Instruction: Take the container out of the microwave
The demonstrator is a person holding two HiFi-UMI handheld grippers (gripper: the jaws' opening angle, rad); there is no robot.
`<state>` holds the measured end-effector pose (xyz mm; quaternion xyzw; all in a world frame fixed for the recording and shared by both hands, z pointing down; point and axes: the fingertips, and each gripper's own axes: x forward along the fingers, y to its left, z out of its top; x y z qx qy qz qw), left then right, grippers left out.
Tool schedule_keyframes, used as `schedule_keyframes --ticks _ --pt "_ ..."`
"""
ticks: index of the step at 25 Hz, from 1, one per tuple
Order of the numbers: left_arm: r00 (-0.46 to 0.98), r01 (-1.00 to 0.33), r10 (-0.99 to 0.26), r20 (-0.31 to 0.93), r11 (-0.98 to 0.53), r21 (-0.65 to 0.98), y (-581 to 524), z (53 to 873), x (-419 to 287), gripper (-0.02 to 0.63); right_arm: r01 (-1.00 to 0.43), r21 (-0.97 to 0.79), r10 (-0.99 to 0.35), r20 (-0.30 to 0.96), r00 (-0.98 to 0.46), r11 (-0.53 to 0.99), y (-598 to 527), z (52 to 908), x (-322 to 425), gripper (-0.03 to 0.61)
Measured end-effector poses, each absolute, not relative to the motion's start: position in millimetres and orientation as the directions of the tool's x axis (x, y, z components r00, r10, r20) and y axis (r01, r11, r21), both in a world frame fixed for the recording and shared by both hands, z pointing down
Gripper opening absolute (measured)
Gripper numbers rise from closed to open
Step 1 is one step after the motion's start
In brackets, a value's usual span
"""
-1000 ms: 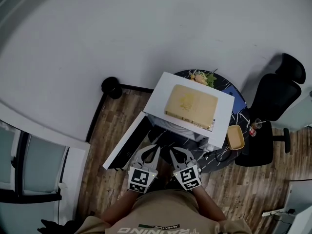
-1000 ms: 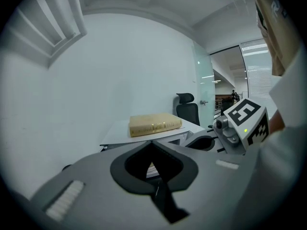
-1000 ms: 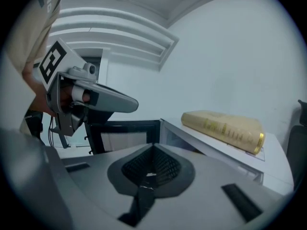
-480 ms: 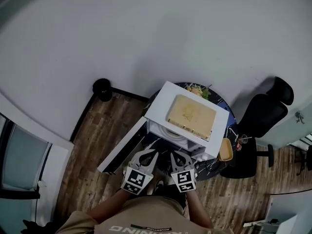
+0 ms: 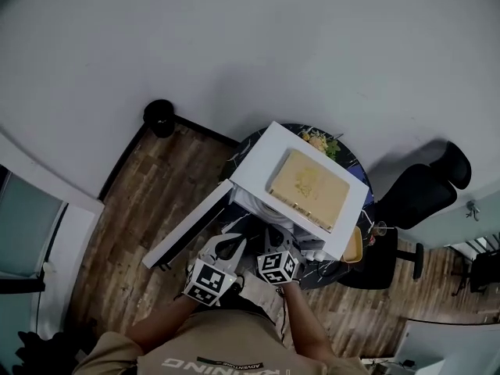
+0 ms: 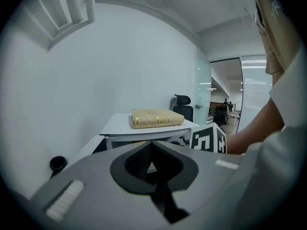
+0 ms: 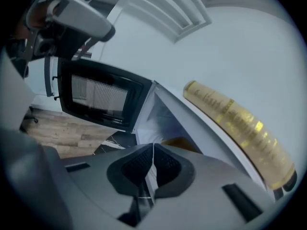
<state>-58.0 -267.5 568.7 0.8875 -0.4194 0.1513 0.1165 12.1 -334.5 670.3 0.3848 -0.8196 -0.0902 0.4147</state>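
Barely seen container [image 7: 181,143]; long axis unclear

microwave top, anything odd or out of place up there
Yes: a thick tan book with gilt edges lies flat on the white microwave, an unusual spot for it. Nothing looks spilled or damaged.

A microwave [image 5: 291,209] stands on a round worktop [image 5: 237,161] near the wall, with a book [image 5: 308,186] lying flat on its top and its door [image 5: 187,229] swung open to the left. A container [image 7: 181,143] sits inside the cavity. A plate of food [image 5: 320,141] lies behind the microwave and a dish [image 5: 353,244] at its right side. Both hand-held grippers, left [image 5: 232,243] and right [image 5: 275,237], are side by side before the opening. A chair [image 5: 422,194] stands to the right.
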Motion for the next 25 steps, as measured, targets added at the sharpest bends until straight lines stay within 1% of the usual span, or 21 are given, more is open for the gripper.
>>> schedule_keyframes --ticks 3,6,10,12,17,25 --pt "0.590 -0.787 -0.714 0.378 -0.612 0.073 -273 570 -59 0.006 -0.470 0.539 -0.703 0.637 -0.316 0.699 -345 688 6 0.009" --pt "0.579 -0.794 -0.719 0.384 -0.604 0.066 -275 569 -60 0.006 -0.314 0.625 -0.697 0.673 -0.246 0.714 -350 709 7 0.009" --pt "0.558 -0.812 -0.736 0.384 -0.579 0.073 -277 569 -71 0.006 -0.130 0.677 -0.689 0.713 -0.129 0.724 -366 735 13 0.011" --pt "0.547 -0.821 -0.744 0.384 -0.566 0.075 -276 569 -76 0.006 -0.072 0.691 -0.694 0.716 -0.077 0.720 -374 745 19 0.011" --pt "0.526 -0.841 -0.763 0.377 -0.533 0.094 -275 568 -92 0.006 -0.092 0.679 -0.682 0.731 -0.012 0.729 -387 755 28 0.011" --pt "0.520 -0.847 -0.764 0.383 -0.519 0.116 -269 576 -102 0.006 -0.039 0.652 -0.651 0.759 0.026 0.758 -395 767 29 0.011"
